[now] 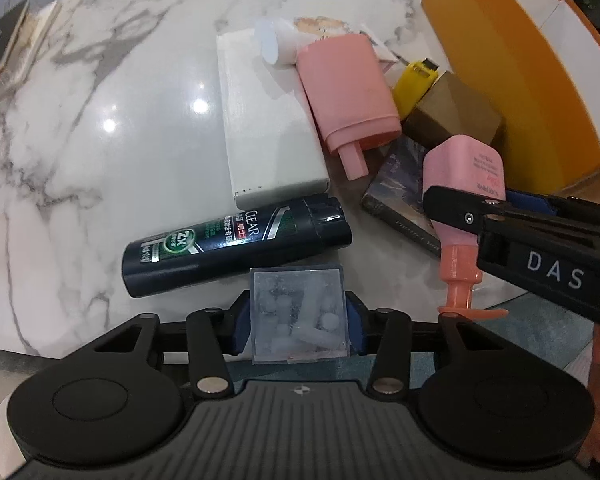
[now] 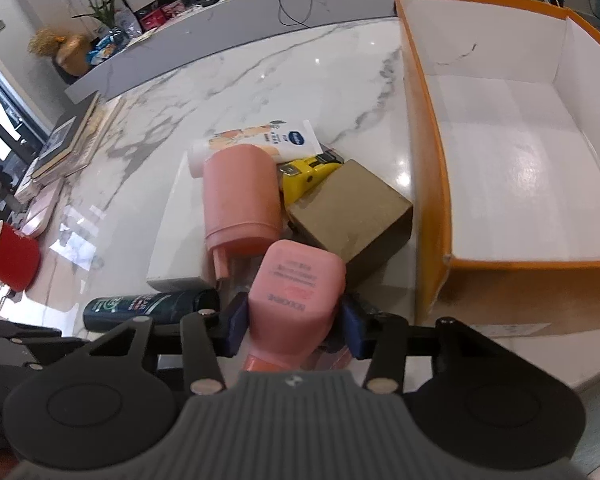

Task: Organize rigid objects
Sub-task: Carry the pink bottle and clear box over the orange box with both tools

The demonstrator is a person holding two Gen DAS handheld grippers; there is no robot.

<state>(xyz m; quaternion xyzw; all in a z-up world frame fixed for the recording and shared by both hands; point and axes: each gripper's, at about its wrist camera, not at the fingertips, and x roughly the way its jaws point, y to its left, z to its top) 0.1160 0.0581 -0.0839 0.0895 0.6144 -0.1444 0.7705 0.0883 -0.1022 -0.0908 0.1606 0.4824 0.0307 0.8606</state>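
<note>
While the left tool (image 1: pixel 298 314) clamps a clear square plastic box (image 1: pixel 299 312), the right tool (image 2: pixel 292 322) grips a pink pump bottle (image 2: pixel 296 284) over the marble worktop (image 2: pixel 260 92).

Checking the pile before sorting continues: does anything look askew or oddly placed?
Yes. The pink bottle lies tilted across the white box and the tube, and the orange box holds nothing yet. No spills or damage show.

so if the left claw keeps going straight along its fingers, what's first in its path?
Probably the dark shampoo bottle, lying just beyond the clear plastic box that the left claw holds. Depth is unclear; it might meet the marble tabletop first.
</note>
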